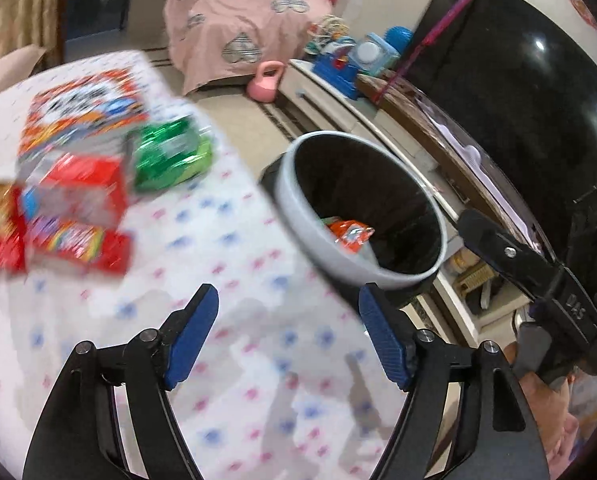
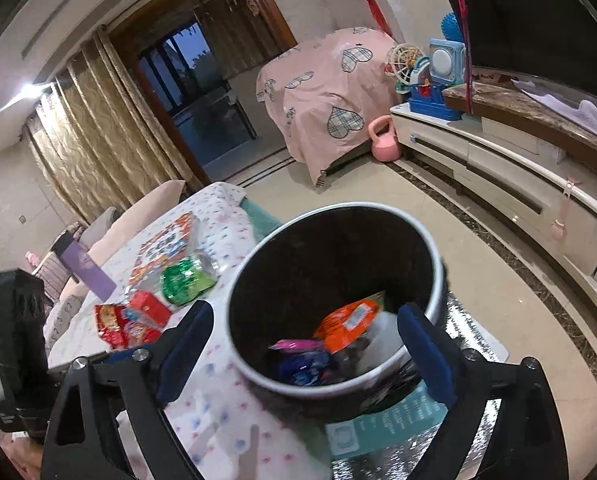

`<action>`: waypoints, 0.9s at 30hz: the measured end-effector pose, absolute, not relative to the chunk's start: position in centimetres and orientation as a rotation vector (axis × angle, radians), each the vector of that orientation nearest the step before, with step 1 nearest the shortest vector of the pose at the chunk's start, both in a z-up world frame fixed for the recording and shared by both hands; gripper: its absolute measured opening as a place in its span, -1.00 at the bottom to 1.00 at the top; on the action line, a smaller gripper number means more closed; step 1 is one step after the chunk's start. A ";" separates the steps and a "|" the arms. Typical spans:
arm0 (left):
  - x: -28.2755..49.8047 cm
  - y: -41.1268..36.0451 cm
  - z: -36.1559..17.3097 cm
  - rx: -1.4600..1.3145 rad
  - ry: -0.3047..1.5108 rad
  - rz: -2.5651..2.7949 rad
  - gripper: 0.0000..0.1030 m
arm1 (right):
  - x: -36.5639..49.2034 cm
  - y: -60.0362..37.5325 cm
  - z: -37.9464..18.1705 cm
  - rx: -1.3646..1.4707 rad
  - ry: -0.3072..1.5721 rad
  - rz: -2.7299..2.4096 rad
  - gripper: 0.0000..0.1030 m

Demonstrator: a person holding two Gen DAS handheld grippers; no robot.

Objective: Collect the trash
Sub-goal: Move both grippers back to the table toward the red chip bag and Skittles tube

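two grippers are in play, each held by a person over a table spread with a white cloth (image 1: 226, 264) dotted in blue and pink. the left gripper (image 1: 288, 320) hangs above bare cloth with its blue-padded fingers (image 1: 192, 336) spread wide and nothing between them. the right gripper (image 2: 304, 344) points down at the bin (image 2: 254, 368) with its jaws very wide and nothing held between its blue pads; the bin's rim sits between them in the right wrist view. in the left wrist view the right gripper shows at the right edge, just beside the bin's rim, with part of a hand below it.

the bin is round, white-rimmed and dark inside, standing just off the table's edge near a low white cabinet (image 2: 510, 168). inside it lie an orange wrapper (image 2: 350, 320), a pink wrapper (image 2: 296, 345) and a blue wrapper (image 2: 306, 364).

several pieces of trash are on the cloth, well apart from the left gripper: a green packet (image 1: 170, 156), a large orange and white bag (image 1: 86, 108) behind it, a red box (image 1: 86, 188) beside the green packet, and red snack packets (image 1: 78, 244) nearest the table's left side. this view is blurred, so the print on them cannot be read.

a pink kettlebell (image 2: 384, 142) stands on the floor by the cabinet, beside furniture under a pink cover (image 2: 322, 88).
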State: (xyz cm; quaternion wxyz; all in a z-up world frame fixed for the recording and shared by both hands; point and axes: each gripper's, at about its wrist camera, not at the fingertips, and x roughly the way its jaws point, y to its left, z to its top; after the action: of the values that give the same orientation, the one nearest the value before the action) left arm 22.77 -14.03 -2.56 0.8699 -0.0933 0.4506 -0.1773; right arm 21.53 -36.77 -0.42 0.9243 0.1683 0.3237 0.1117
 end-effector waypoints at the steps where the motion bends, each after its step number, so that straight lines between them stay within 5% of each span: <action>1: 22.2 -12.9 -2.7 -0.215 0.943 -0.354 0.45 | 21.2 -36.3 -0.4 0.345 0.664 0.240 0.85; 27: 16.3 3.0 -4.9 -0.384 0.917 -0.117 0.45 | 18.1 -22.3 -1.8 0.195 0.745 0.483 0.85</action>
State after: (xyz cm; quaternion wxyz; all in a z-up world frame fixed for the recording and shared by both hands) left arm 16.35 2.96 -4.89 0.8772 -0.1843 0.4397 -0.0563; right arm 18.13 -22.28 -1.78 0.8985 0.0943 0.3599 0.2331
